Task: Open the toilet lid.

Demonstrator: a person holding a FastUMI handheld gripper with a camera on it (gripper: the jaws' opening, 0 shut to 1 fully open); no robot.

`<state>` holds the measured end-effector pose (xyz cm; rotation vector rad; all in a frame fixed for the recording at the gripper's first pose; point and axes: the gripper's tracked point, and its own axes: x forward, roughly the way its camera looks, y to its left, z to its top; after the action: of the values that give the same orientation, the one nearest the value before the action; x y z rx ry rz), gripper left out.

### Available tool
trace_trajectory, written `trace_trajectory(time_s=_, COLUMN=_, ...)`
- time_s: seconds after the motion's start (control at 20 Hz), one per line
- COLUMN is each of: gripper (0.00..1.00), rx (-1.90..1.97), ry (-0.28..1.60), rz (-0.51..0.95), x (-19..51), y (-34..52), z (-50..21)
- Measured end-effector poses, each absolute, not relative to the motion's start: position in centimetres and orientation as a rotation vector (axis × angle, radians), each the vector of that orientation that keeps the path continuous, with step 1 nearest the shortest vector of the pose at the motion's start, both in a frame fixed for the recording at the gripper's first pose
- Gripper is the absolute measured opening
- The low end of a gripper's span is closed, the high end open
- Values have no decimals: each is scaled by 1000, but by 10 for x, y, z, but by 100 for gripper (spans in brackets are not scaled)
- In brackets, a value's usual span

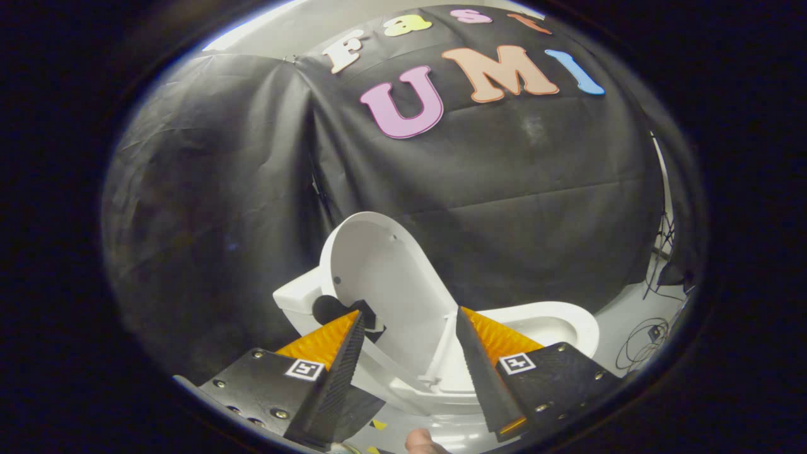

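My tongs [410,321] are spread wide, the 2 fingers pinching nothing. Between them the toilet lid [384,277] stands raised, tilted up off the toilet [555,321].

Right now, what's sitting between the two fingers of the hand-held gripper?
In the gripper view, the raised toilet lid stands between the open hand-held gripper fingers, neither pressing it.

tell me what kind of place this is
Probably a staged recording booth, not a real bathroom: a white toilet with its lid raised stands before a black cloth wall, with loose cables on the floor. The gripper jaws are open.
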<state>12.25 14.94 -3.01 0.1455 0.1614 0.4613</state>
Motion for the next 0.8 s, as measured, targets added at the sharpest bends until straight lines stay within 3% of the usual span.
trace_trajectory(time_s=0.35, gripper=86, rx=94, ry=145, rz=343, x=131, y=94, z=-25)
trace_trajectory(time_s=0.5, gripper=98, rx=57, ry=121, rz=305, x=129, y=70, z=-21)
trace_trajectory(time_s=0.8, gripper=99, rx=-26, ry=56, rz=224, x=125, y=18, z=-13)
